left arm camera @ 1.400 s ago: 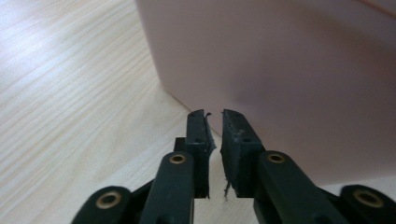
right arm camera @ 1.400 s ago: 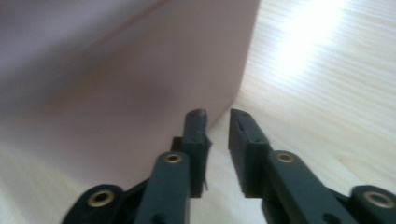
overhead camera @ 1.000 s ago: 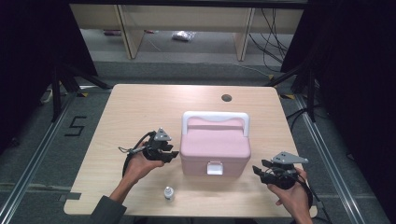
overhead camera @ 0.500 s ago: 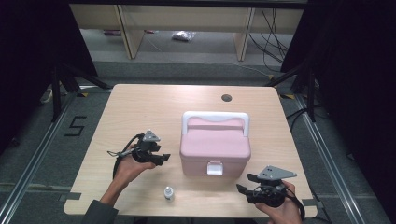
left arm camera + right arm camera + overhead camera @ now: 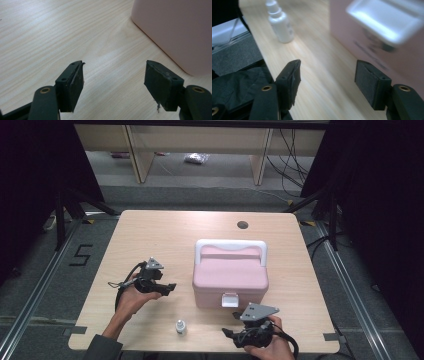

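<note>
1. My right gripper hovers at the near table edge, jaws spread with nothing between them, having just been opening; in the right gripper view they point along the edge toward the small white bottle.
2. That bottle stands upright near the front edge, between my two hands, apart from both.
3. My left gripper sits left of the pink box, jaws spread and empty, just opened wider, bare wood between them.
4. The box rests mid-table, lid shut, white latch facing me, white handle at the back.
5. Beyond it the pale wood is open up to a dark round hole near the far edge.
6. Past the table: grey floor, shelf legs, loose cables.
</note>
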`<state>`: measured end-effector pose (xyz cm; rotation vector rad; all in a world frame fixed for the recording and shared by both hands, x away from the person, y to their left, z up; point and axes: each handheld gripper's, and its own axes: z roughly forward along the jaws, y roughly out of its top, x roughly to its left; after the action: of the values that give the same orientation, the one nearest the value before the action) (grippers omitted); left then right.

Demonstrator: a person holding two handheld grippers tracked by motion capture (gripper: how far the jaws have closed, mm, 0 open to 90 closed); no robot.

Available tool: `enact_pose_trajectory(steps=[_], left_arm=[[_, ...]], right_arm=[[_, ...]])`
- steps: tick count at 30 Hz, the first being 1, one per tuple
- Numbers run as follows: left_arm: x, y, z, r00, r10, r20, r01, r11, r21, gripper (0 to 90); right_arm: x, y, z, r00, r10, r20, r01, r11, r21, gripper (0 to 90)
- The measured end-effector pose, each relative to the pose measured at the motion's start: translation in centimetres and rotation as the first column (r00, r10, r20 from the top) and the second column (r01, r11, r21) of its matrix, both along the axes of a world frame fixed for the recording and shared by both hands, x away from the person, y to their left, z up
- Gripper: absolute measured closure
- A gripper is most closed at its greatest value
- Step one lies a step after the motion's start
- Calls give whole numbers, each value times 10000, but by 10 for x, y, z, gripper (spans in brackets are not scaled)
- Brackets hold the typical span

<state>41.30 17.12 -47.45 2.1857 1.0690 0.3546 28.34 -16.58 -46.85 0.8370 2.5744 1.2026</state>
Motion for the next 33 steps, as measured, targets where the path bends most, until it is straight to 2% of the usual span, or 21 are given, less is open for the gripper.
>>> enact_pose_trajectory(steps=[2,3,4,6,7,12,15,17,18,21,23,25,27,28,29,31,33], left_arm=[[1,0,-1,10000,61,-56,-61,10000,5,300],[1,0,-1,9999,102,-50,-102,9999,-12,297],[1,0,-1,9999,88,-56,-88,10000,-17,294],[1,2,-1,10000,24,-90,-24,10000,-52,289],[2,2,-2,9998,207,-72,-207,9998,-24,288],[3,5,-2,9994,330,-96,-331,9994,-50,279],[3,7,-3,9992,376,-140,-377,9993,-64,276],[4,8,-4,9991,398,-132,-398,9992,-37,275],[4,9,-4,9986,505,-132,-505,9987,-65,275],[4,9,-5,9986,503,-153,-504,9987,-83,273],[5,10,-5,9985,520,-178,-521,9986,-70,272],[5,10,-6,9980,604,-193,-606,9981,-89,272],[5,9,-7,9980,604,-166,-605,9982,-49,272],[5,11,-6,9987,442,-266,-441,9990,49,272],[6,9,-8,9977,659,-173,-660,9978,-67,272],[5,10,-8,9977,648,-195,-649,9979,-55,272],[5,10,-8,9979,624,-175,-625,9980,-54,272]], right_arm=[[1,12,-2,9998,216,18,-216,9998,-46,385],[0,19,-3,9995,303,-109,-304,9995,-83,385],[3,26,-5,9979,650,65,-649,9977,-174,385],[3,37,-7,9957,926,31,-925,9950,-387,383],[4,44,-8,9958,919,-32,-920,9949,-423,383],[6,70,-14,9907,1354,-121,-1358,9896,-468,386],[8,79,-14,9886,1506,13,-1503,9869,-594,387],[10,86,-14,9858,1676,88,-1669,9843,-576,388],[10,90,-16,9870,1596,185,-1586,9863,-454,388],[12,97,-15,9842,1767,93,-1757,9821,-685,393],[13,102,-19,9836,1786,247,-1769,9824,-604,397],[14,107,-20,9834,1809,148,-1795,9813,-703,399],[15,111,-21,9806,1958,124,-1942,9778,-789,416],[14,114,-22,9812,1925,167,-1908,9789,-728,427],[15,115,-22,9785,2056,174,-2035,9755,-832,436],[15,120,-25,9794,2011,186,-1993,9772,-735,456],[16,122,-26,9752,2201,230,-2177,9727,-805,478]])
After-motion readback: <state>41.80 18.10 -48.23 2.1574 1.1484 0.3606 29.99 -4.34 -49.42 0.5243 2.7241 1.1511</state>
